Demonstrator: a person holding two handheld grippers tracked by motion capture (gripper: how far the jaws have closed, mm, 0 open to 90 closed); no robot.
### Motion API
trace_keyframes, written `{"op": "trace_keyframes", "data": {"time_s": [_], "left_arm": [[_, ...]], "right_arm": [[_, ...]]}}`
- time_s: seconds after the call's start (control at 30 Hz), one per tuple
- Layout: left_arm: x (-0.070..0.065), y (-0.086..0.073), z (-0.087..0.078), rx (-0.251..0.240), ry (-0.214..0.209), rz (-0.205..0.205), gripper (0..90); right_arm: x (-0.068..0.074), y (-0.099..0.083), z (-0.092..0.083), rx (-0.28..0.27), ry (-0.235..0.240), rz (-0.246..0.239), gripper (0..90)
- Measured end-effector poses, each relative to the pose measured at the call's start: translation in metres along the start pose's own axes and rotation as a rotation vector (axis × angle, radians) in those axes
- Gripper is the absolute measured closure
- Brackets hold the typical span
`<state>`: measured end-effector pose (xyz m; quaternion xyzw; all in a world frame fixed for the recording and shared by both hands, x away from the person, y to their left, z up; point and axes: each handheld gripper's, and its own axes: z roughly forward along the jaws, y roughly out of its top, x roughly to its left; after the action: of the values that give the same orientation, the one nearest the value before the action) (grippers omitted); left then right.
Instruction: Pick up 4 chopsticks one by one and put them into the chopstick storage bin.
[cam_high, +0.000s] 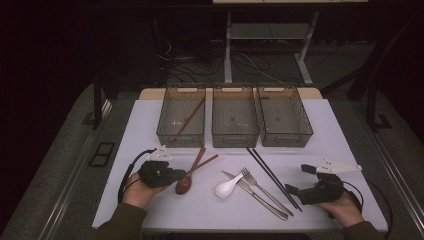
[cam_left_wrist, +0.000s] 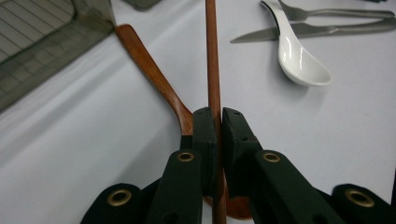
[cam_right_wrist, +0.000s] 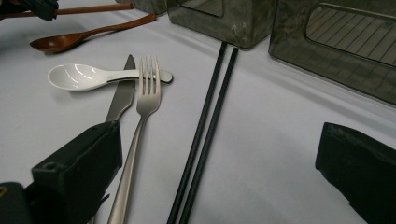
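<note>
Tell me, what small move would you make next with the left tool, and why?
Probably lift the thin brown wooden chopstick straight up. The left tool is already shut on it, while the brown wooden spoon lies right beside it and partly under the tool. A short lift would clear the spoon before carrying the chopstick towards the left smoky plastic bin, where a similar stick already lies.

Three smoky see-through bins in a row at the back of the surface: left bin (cam_high: 180, 116), middle bin (cam_high: 235, 116), right bin (cam_high: 284, 116). Two brown wooden chopsticks: one in the left bin (cam_high: 190, 117), one on the surface (cam_high: 206, 162). Two black chopsticks (cam_high: 273, 177), side by side. Two spoons: one wooden spoon (cam_high: 189, 177), one white spoon (cam_high: 227, 186). One fork (cam_high: 264, 190). One knife (cam_high: 252, 194). Two hand-held grippers: left hand-held gripper (cam_high: 177, 174), right hand-held gripper (cam_high: 299, 179).
</note>
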<state>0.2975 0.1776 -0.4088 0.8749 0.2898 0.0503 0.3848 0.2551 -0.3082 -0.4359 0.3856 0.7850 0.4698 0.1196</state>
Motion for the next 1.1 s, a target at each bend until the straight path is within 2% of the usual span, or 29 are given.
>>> {"op": "trace_keyframes", "data": {"time_s": [0.17,0.5,0.83,1.0,1.1], "left_arm": [[-0.001,0.003,-0.002,-0.025,0.024,-0.007,84.4],[-0.002,0.007,-0.003,-0.036,0.029,-0.010,84.4],[0.004,0.016,-0.010,-0.067,0.062,-0.018,84.4],[0.007,0.020,-0.012,-0.093,0.069,-0.034,84.4],[0.008,0.024,-0.014,-0.101,0.073,-0.031,84.4]], "right_arm": [[-0.001,0.000,0.000,-0.003,0.000,-0.002,0.8],[-0.001,0.000,0.001,0.001,0.000,-0.007,0.8],[0.000,-0.001,0.001,0.003,0.001,-0.008,0.8],[0.000,0.000,0.003,0.006,0.002,-0.008,0.8],[0.000,0.000,0.004,0.012,0.005,-0.010,0.8]]}}
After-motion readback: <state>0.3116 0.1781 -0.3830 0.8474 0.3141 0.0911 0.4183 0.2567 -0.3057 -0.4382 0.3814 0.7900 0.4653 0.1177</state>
